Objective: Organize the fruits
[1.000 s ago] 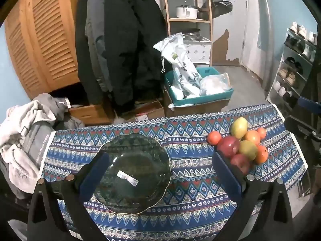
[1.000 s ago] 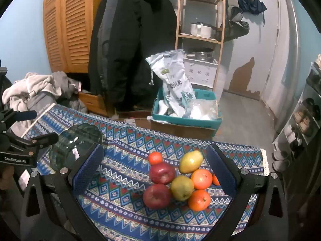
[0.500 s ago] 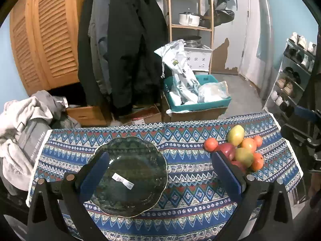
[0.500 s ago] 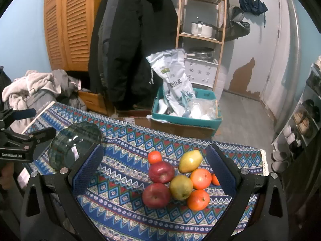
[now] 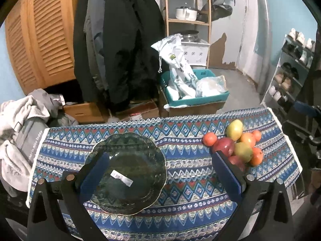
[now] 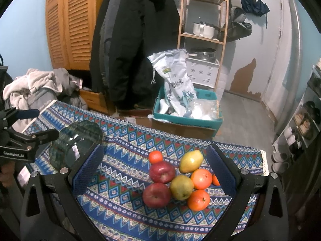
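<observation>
Patterned blue tablecloth [image 6: 124, 172], clustered fruits [image 6: 178, 178] red, yellow-green, orange, both tools [image 5: 160, 177] [image 6: 154, 170] spread, empty

Pale blue walls [image 6: 22, 46] with peeling paint, an orange louvred wooden wardrobe [image 6: 68, 24], a light wooden open shelf unit [image 6: 202, 36], grey floor [image 6: 244, 116].

The dark green scalloped glass plate [image 5: 128, 172] looks glossy on the blue patterned woven cloth [image 5: 186, 192]. The red smooth-skinned apples [image 6: 157, 194] shine; the louvred wooden orange-brown doors [image 6: 68, 22] look matt.
</observation>
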`<action>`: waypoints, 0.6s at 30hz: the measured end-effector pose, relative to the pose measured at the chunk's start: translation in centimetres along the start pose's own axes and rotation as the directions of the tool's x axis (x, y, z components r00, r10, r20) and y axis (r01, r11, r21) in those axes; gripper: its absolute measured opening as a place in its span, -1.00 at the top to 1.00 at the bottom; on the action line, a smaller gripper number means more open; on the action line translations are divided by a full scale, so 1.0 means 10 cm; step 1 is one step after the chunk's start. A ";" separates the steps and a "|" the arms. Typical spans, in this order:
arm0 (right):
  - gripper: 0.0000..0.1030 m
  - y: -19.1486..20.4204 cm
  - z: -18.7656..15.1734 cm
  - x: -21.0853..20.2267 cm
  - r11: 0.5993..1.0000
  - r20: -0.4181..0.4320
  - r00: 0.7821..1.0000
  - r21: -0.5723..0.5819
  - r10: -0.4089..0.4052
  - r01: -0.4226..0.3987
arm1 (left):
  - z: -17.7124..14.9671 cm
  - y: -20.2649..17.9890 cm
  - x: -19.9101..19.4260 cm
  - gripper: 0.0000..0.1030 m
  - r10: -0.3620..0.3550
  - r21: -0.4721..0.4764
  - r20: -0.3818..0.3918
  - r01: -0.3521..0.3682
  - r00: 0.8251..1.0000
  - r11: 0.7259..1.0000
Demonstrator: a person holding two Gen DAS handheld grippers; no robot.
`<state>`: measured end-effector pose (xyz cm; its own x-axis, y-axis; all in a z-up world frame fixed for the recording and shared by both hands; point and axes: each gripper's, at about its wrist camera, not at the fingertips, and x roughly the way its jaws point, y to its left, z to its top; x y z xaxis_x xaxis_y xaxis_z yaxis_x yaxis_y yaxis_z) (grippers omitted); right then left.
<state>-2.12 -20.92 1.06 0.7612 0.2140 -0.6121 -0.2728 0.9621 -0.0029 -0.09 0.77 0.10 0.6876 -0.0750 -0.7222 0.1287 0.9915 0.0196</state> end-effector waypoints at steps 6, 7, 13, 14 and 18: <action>-0.95 0.06 0.01 0.02 1.000 -0.006 1.000 -0.013 -0.001 0.001 | -0.03 -0.02 -0.01 -1.00 0.000 0.007 0.000 0.000 1.000 1.000; -0.95 0.06 0.01 0.03 1.000 -0.006 1.000 -0.012 -0.002 0.002 | -0.03 -0.02 -0.01 -1.00 0.002 0.007 0.001 -0.002 1.000 1.000; -0.95 0.07 0.01 0.04 1.000 -0.008 1.000 -0.008 0.002 -0.002 | -0.02 -0.04 -0.01 -1.00 0.016 0.012 0.007 -0.016 1.000 1.000; -0.95 0.08 0.01 0.04 1.000 -0.008 1.000 -0.006 0.004 -0.004 | -0.02 -0.04 -0.01 -1.00 0.016 0.013 0.007 -0.016 1.000 1.000; -0.95 0.07 0.00 0.04 1.000 -0.010 1.000 -0.006 0.005 -0.005 | -0.03 -0.04 0.00 -1.00 0.003 0.009 0.003 -0.003 1.000 1.000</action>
<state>-1.97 -20.13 0.82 0.7539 0.2169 -0.6201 -0.2797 0.9601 -0.0043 -0.36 0.37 -0.08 0.6899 -0.0722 -0.7203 0.1330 0.9907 0.0281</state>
